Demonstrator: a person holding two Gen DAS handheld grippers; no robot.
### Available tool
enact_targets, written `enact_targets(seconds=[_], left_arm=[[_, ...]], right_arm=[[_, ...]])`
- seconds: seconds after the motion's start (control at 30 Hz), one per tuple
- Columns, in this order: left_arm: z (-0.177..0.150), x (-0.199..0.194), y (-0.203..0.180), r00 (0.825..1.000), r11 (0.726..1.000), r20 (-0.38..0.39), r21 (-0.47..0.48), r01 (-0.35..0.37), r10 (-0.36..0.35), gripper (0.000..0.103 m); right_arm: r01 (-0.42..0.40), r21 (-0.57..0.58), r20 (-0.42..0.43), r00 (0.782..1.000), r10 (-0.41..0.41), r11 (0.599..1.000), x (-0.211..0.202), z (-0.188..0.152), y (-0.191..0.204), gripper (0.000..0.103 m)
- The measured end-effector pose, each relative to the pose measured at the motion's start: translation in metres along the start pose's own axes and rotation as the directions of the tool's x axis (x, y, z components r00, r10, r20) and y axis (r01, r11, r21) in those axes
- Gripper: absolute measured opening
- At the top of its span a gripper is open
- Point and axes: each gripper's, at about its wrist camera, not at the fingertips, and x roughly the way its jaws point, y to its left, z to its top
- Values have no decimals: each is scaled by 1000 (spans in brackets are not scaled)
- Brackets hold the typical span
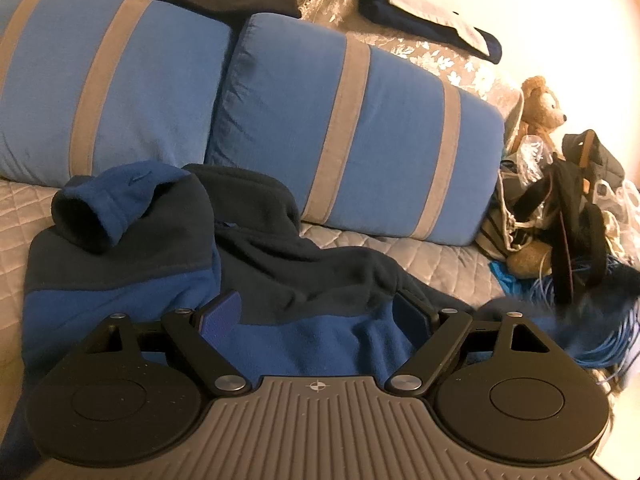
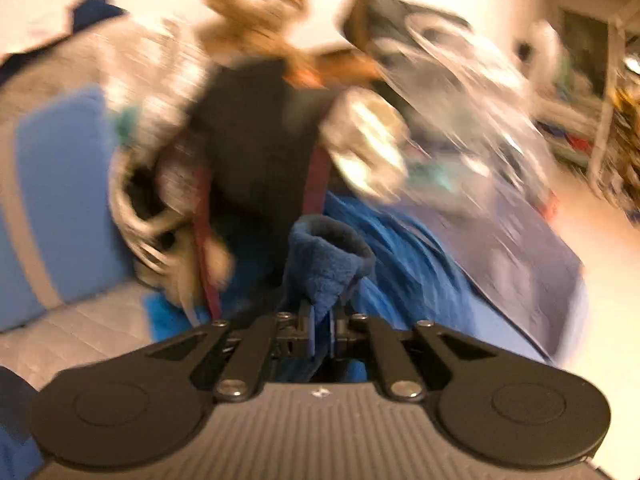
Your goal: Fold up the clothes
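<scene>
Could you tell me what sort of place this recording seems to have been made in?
Probably a lived-in bedroom or living room: two blue cushions with grey stripes lean along a grey quilted cover, a brown teddy bear sits by a cluttered pile of bags, and a blue-and-navy fleece jacket lies spread out.

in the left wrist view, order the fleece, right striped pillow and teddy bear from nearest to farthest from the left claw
1. fleece: under and between the open left claw.
2. right striped pillow: behind the fleece, centre.
3. teddy bear: far right, past the pillow's end.
</scene>
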Motion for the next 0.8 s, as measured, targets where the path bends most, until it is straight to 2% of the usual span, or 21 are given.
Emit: enact_targets(seconds=[0.07, 0.17, 0.27, 0.37, 0.53, 0.67, 0.77, 0.8], left_arm=[[0, 0, 0, 1000, 1000, -1, 1, 0, 0, 84], [-1, -1, 0, 1000, 1000, -1, 4, -3, 3, 84], [-1, 0, 2, 1000, 1000, -8, -5, -10, 10, 84], [-1, 1, 3, 1000, 1000, -11, -14, -15, 15, 84], [-1, 2, 4, 999, 1000, -21, -18, -25, 24, 84], [-1, 3, 5, 999, 1000, -25, -19, -24, 23, 84], [-1, 3, 5, 999, 1000, -23, -18, -23, 23, 84], [-1, 3, 5, 999, 1000, -22, -19, -23, 23, 84]], right_arm=[[33, 40, -42, 999, -31, 999, 5, -11, -16, 7], [51, 42, -55, 997, -48, 998, 9, -26, -25, 7], [45, 8, -28, 999, -45, 999, 2, -30, -24, 7], [35, -31, 41, 999, -33, 999, -14, -31, -17, 7], [80, 60, 27, 996, -82, 995, -10, -40, -34, 7], [113, 36, 67, 991, -115, 993, -8, -48, -30, 7], [121, 49, 22, 992, -122, 991, 6, -56, -29, 10], [119, 60, 9, 993, -120, 991, 9, -59, -30, 19]])
